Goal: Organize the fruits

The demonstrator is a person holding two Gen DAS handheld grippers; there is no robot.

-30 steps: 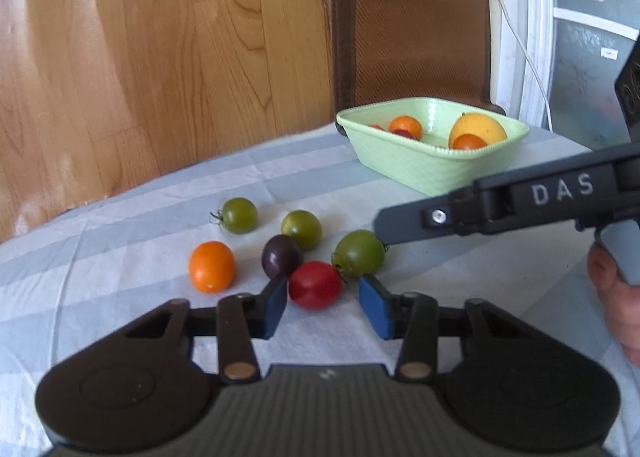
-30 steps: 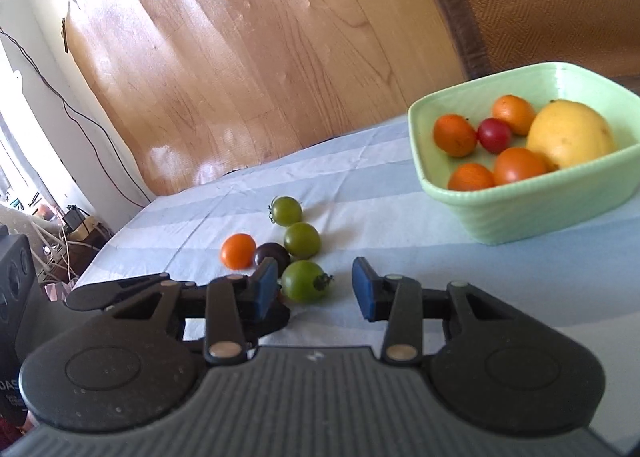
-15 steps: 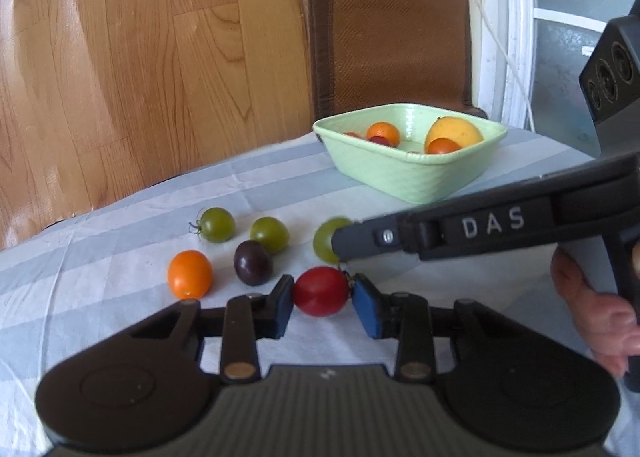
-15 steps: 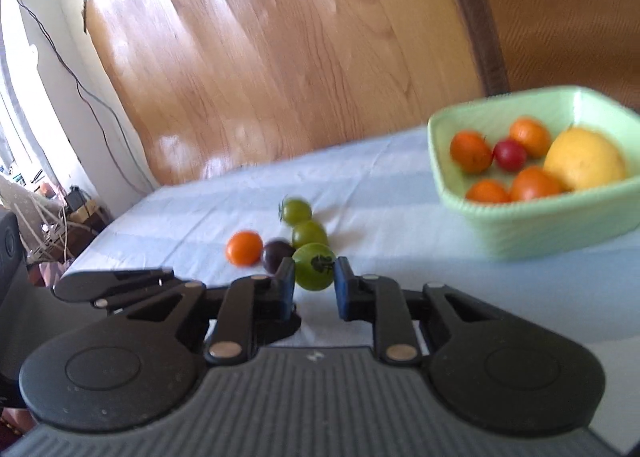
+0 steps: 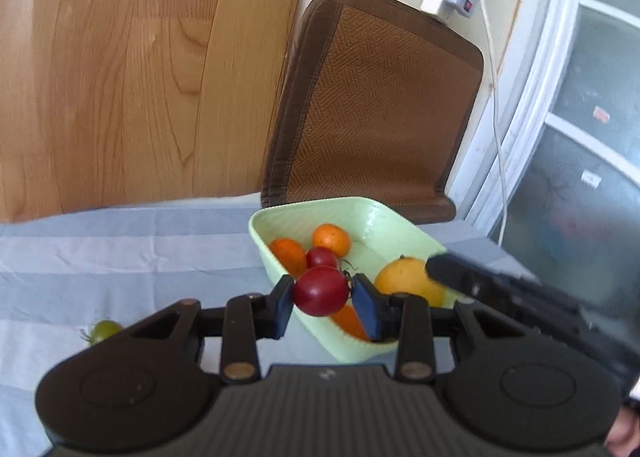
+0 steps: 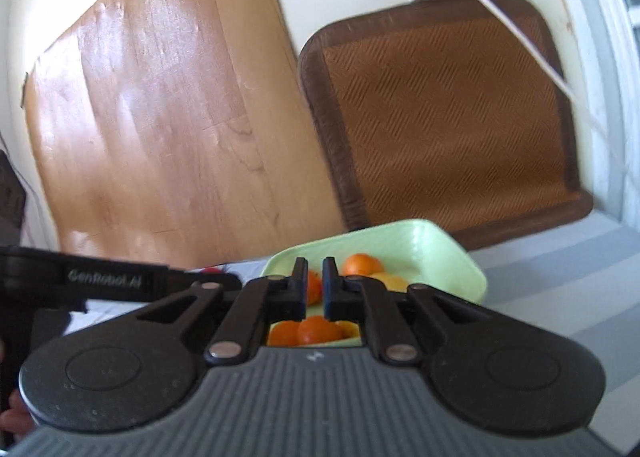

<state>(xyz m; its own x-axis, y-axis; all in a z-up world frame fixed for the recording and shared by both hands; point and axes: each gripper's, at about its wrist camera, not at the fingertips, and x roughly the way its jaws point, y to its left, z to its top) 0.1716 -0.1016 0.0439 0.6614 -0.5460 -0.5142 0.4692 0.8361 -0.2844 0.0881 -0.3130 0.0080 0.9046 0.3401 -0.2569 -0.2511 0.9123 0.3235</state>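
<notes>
The red tomato (image 5: 320, 290) sits clamped in the left gripper (image 5: 323, 300) over the bowl's (image 5: 362, 213) near rim, ready to drop in. The right gripper (image 6: 315, 284), over the bowl, is closed with nothing visible between its fingers.

bowl (image 5: 400, 223) far half: free | near half: fruit | right tool (image 5: 460, 275) overhead

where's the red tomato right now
In the left wrist view the red tomato is clamped in the left hand-held gripper, over the near edge of the green dish.
</notes>
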